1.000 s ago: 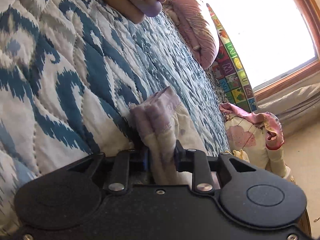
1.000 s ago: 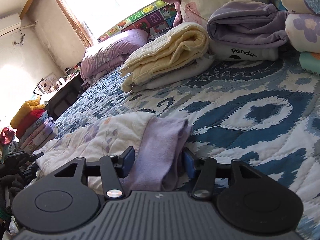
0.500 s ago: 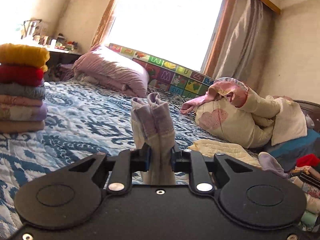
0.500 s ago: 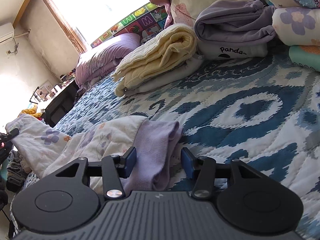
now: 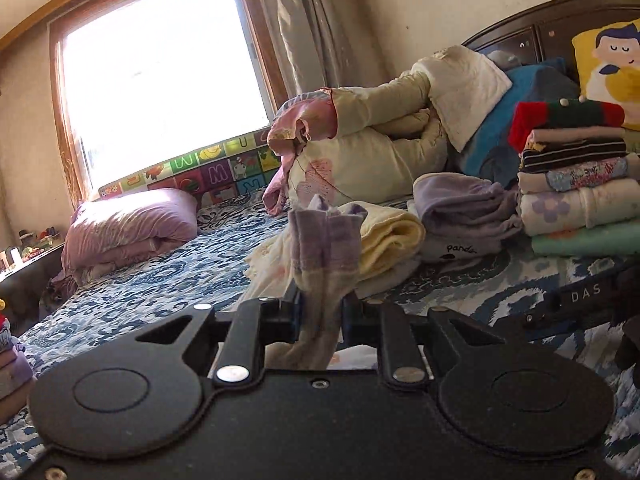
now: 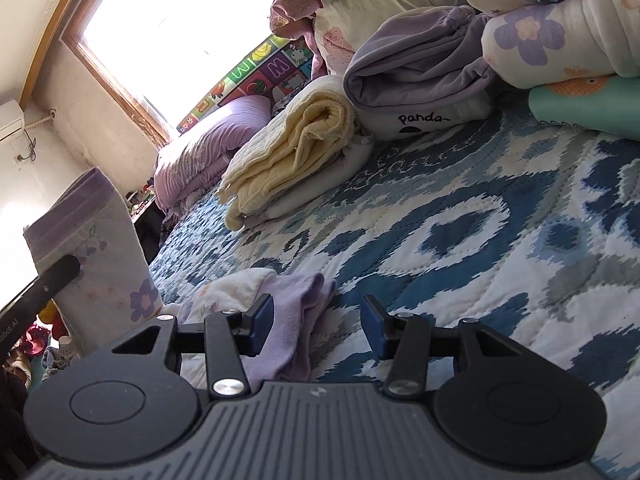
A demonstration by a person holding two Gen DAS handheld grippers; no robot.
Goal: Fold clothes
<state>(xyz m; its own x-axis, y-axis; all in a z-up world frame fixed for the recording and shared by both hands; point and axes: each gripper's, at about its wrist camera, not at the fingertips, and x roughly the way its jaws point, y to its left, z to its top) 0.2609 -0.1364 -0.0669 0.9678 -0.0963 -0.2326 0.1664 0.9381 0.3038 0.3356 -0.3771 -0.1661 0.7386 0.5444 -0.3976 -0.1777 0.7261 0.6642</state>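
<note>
Lifted now, left gripper clamps the floral garment (right gripper half-open, gripping nothing).

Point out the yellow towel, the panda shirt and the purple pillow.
yellow towel (image 6: 296,148): right wrist view, on its top fold.
panda shirt (image 6: 424,118): right wrist view, on the printed word.
purple pillow (image 5: 128,222): left wrist view, on its middle.

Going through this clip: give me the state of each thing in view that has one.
Left gripper: shut on cream floral garment with purple cuffs, lifted.
Right gripper: open, garment's purple cuff between pads.
Pale yellow quilted blanket: folded.
Purple "panda" garment: folded.
</note>
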